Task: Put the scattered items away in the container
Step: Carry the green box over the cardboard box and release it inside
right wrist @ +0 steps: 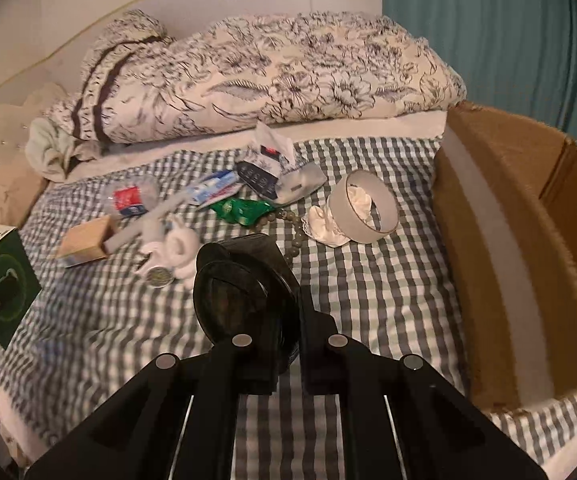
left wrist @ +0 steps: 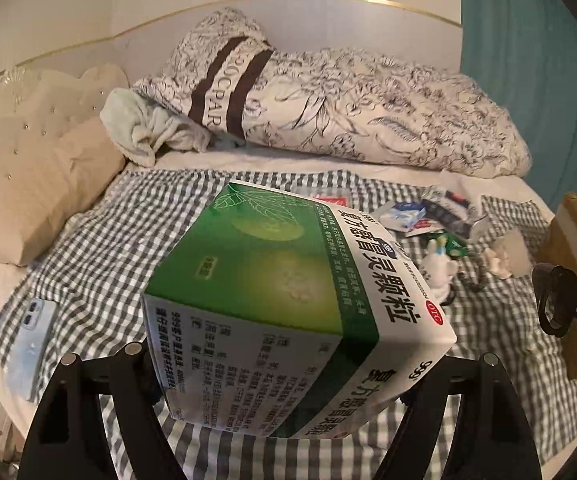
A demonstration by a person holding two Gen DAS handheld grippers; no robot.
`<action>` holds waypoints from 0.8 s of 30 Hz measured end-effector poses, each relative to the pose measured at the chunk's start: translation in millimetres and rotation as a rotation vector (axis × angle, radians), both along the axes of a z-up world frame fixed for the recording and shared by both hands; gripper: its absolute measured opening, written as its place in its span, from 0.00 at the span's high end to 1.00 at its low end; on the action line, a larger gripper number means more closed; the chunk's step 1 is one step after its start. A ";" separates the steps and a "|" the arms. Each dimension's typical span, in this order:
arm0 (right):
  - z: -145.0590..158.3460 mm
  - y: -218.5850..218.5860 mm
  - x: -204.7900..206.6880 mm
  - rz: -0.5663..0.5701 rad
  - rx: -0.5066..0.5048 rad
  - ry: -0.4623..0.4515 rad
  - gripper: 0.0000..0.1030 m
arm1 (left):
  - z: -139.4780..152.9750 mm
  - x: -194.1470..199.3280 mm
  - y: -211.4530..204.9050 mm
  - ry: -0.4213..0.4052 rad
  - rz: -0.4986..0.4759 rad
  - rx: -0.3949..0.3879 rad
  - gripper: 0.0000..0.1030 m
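Checked bedspread (right wrist: pixel 368 300) with scattered items; cardboard box (right wrist: pixel 528 240) at its right edge. My left gripper (left wrist: pixel 280 380) pinches a green medicine carton (left wrist: pixel 288 292) aloft; my right gripper (right wrist: pixel 284 344), pressed together, clamps a black tape roll (right wrist: pixel 244 296).

My right claw (right wrist: pixel 288 320) grips a black case (right wrist: pixel 244 292) above the bed (right wrist: pixel 368 300), beside the cardboard box (right wrist: pixel 500 240).
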State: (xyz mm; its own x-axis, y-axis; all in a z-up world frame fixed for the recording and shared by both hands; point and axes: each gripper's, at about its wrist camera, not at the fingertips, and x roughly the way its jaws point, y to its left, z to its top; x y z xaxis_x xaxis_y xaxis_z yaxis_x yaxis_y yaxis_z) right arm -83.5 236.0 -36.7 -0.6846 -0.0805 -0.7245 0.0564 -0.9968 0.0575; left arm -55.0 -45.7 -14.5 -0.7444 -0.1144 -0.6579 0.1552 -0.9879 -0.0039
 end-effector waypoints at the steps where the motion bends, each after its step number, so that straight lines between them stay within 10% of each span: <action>1: 6.0 1.7 5.5 0.000 -0.003 0.008 0.93 | 5.1 4.5 3.0 0.006 -0.005 0.001 0.20; 24: 93.7 114.9 64.0 -0.107 -0.051 0.136 0.93 | 71.8 16.9 178.1 0.065 -0.312 0.032 0.20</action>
State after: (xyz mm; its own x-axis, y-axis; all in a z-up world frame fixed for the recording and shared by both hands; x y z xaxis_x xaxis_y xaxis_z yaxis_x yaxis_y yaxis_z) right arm -19.5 350.9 57.0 -0.7828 -0.0362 -0.6212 -0.0392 -0.9935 0.1073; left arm -38.2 132.4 57.2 -0.7809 0.1461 -0.6073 -0.1571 -0.9870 -0.0354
